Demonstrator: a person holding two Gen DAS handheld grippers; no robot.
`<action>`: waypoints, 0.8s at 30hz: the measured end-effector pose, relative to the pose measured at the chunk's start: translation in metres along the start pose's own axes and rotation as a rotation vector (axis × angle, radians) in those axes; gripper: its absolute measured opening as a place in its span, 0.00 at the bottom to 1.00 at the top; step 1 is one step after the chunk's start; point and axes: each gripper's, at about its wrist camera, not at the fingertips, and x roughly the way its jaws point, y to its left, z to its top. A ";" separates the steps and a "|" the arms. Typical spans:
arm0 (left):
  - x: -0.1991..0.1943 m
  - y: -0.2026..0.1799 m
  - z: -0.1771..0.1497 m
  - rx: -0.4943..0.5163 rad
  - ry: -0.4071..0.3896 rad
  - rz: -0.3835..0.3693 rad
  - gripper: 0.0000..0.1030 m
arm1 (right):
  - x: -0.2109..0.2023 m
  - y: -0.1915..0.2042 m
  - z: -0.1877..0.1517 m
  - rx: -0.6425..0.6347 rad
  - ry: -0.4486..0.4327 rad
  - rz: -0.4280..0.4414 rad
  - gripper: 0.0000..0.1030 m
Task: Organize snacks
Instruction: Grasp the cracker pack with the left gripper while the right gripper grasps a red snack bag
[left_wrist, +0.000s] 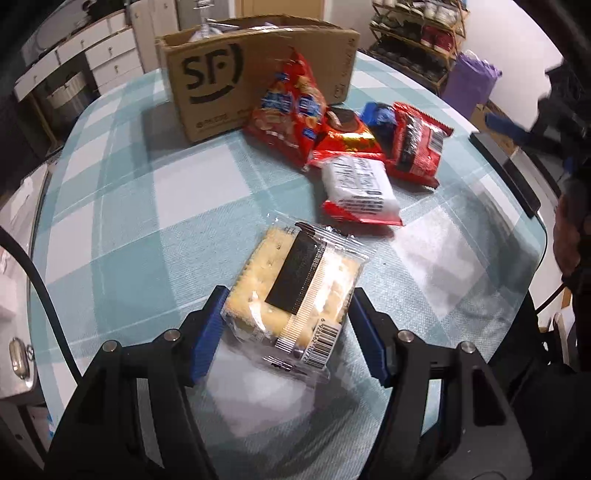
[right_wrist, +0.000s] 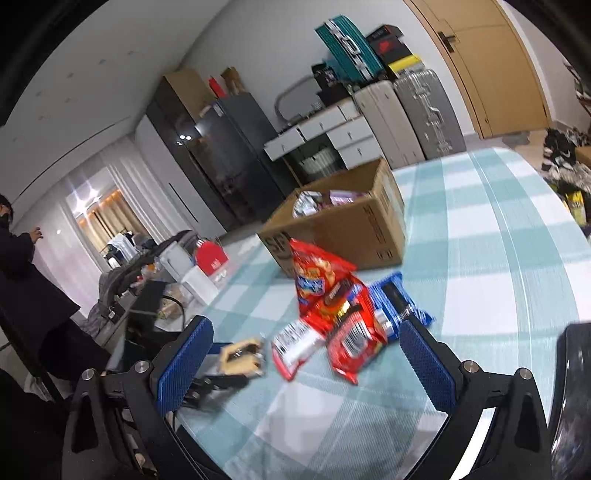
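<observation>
My left gripper (left_wrist: 288, 325) is shut on a clear cracker packet (left_wrist: 295, 284) with a black label, its blue pads pressing both sides, just above the checked table. Beyond it lie a white-and-red packet (left_wrist: 356, 190), several red snack bags (left_wrist: 291, 107) and a blue packet (left_wrist: 378, 114), in front of the brown SF cardboard box (left_wrist: 258, 74). My right gripper (right_wrist: 303, 354) is open and empty, above the table's near side. It looks at the same snack pile (right_wrist: 332, 306), the box (right_wrist: 343, 221) and the left gripper with the cracker packet (right_wrist: 240, 356).
The table has a teal-and-white checked cloth (left_wrist: 129, 221). A black flat device (left_wrist: 506, 170) lies at its right edge. The box holds several packets (right_wrist: 325, 199). Drawers, suitcases (right_wrist: 406, 114) and a shoe rack (left_wrist: 417, 40) stand around the room.
</observation>
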 end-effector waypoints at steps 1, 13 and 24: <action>-0.003 0.002 -0.001 -0.011 -0.004 -0.010 0.61 | 0.001 -0.002 -0.002 0.008 0.007 -0.001 0.99; -0.021 0.010 -0.013 -0.089 -0.060 -0.040 0.61 | 0.045 -0.025 -0.018 0.150 0.123 -0.054 0.99; -0.027 0.023 -0.018 -0.149 -0.078 -0.046 0.61 | 0.075 -0.036 -0.015 0.225 0.157 -0.079 0.85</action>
